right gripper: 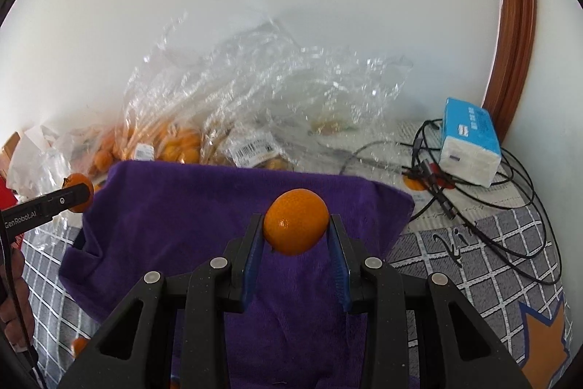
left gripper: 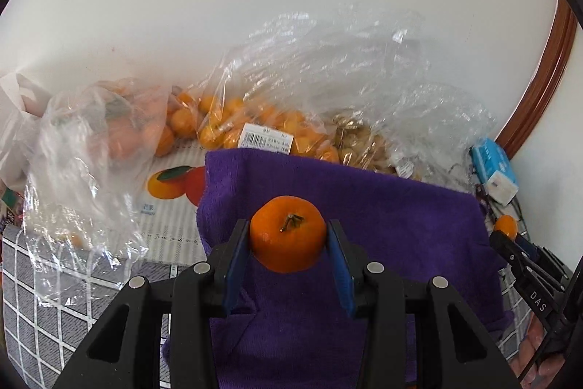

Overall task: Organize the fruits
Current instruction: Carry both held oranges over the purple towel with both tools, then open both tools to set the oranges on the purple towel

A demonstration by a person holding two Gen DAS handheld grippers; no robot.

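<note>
My left gripper [left gripper: 288, 237] is shut on a tangerine [left gripper: 288, 233] with its stem facing me, held above a purple towel [left gripper: 382, 225]. My right gripper [right gripper: 296, 228] is shut on a smooth tangerine [right gripper: 296, 221] above the same towel [right gripper: 175, 206]. Each gripper shows in the other's view: the right one [left gripper: 504, 232] at the far right with its tangerine [left gripper: 505, 225], the left one [right gripper: 78, 194] at the far left with its tangerine [right gripper: 78, 182]. Clear plastic bags of small oranges [left gripper: 218, 126] lie behind the towel against the wall.
A crumpled empty clear bag [left gripper: 80, 177] lies at the left on a fruit-printed mat [left gripper: 171, 203]. A blue tissue pack [right gripper: 470, 144] and tangled black cables [right gripper: 473, 192] sit at the right. A grey checked cloth [right gripper: 492, 250] covers the table. A loose orange [right gripper: 79, 346] lies low left.
</note>
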